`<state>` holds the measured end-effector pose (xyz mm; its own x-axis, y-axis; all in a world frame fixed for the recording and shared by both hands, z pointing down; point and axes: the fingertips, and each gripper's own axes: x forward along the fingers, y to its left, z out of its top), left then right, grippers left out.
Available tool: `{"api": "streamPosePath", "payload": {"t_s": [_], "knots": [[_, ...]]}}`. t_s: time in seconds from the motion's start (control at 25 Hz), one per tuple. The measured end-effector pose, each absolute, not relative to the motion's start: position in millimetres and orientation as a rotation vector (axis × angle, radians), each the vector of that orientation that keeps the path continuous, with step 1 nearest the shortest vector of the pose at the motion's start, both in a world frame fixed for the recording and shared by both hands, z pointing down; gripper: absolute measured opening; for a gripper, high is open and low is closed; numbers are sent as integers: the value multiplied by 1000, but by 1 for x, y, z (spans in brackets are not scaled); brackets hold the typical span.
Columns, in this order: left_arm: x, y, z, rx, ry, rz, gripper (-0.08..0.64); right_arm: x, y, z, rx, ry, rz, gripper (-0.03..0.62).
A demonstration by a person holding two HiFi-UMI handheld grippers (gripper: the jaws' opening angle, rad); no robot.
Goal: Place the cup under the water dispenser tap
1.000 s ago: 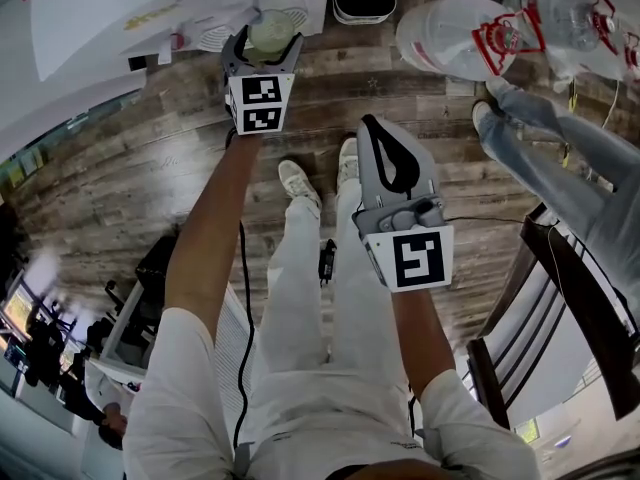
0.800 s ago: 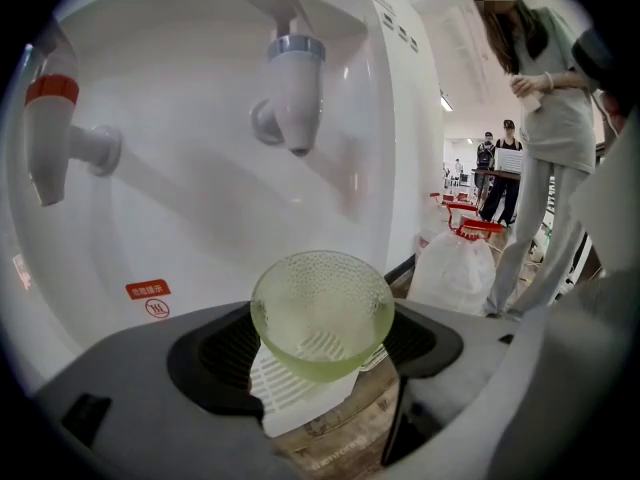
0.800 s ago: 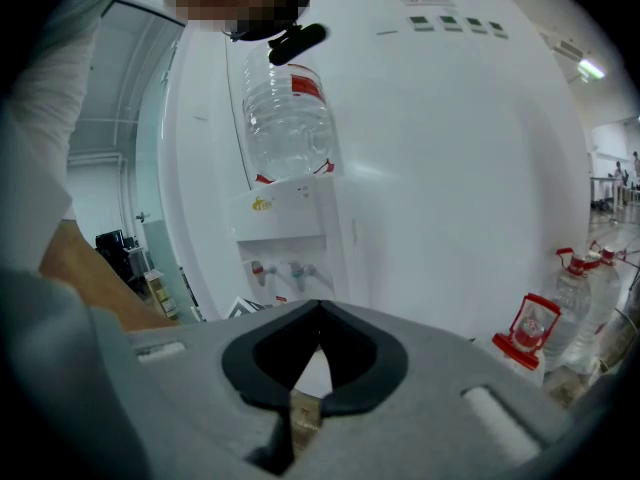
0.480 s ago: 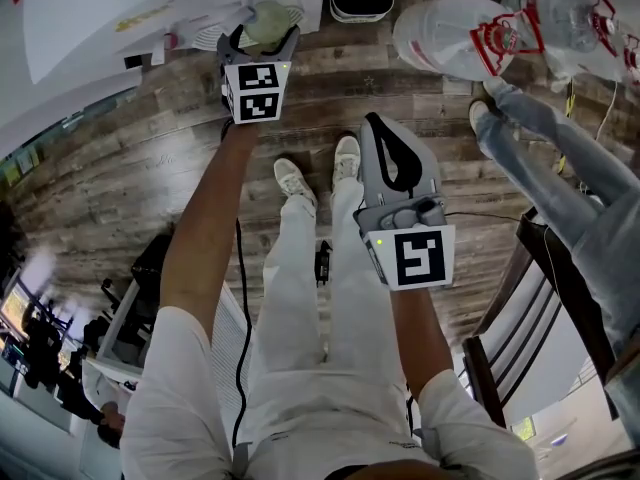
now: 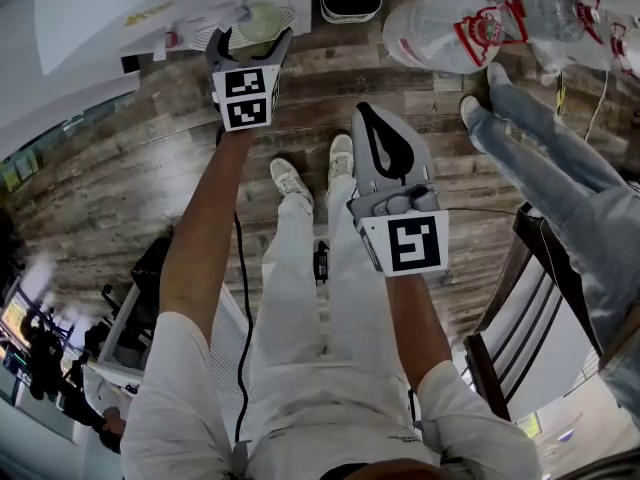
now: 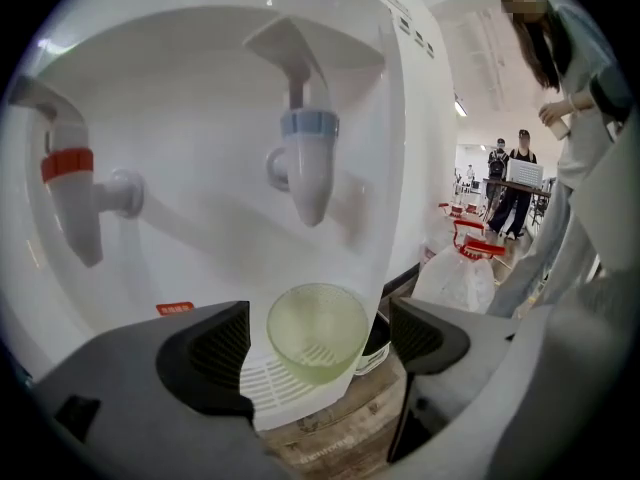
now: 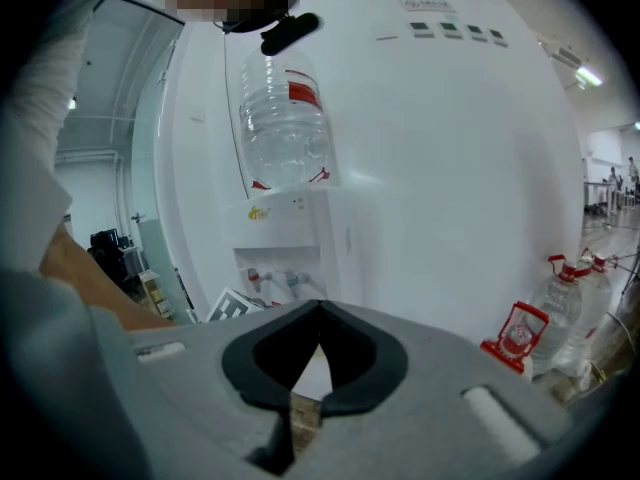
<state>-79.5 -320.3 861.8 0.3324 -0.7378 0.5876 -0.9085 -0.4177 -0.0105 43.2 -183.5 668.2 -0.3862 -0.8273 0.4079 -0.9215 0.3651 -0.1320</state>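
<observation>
Since 1 s ago left gripper [image 5: 250, 40] let go, fingers opening w/ pale-green cup [image 6: 318, 331] loose btwn them, lower centre, on drip tray [image 6: 265, 386] under blue tap [image 6: 305, 168]; right gripper [image 5: 368, 118] shut, empty; risk: a finger clips cup on pull-back, tipping it.

Light: bright, even, from ceiling lamps [image 7: 588, 74]
Glare: white dispenser [image 6: 200, 118] front washed out
Shadows: faint, soft
Edges: fisheye bending, black corners
Blur: nearest foreground soft

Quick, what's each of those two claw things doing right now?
Left gripper: jaws opening, not touching the pale green translucent plastic cup between them.
Right gripper: closed, empty.
</observation>
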Motion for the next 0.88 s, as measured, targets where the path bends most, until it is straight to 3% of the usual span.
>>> {"api": "streamPosePath", "payload": {"t_s": [0.44, 0.88], "knots": [[-80, -287, 779, 2254, -1508, 635, 425, 45, -167, 614, 1598, -2372, 471, 0], [-75, -257, 688, 2261, -1522, 506, 354, 44, -154, 557, 1637, -2410, 427, 0]]}}
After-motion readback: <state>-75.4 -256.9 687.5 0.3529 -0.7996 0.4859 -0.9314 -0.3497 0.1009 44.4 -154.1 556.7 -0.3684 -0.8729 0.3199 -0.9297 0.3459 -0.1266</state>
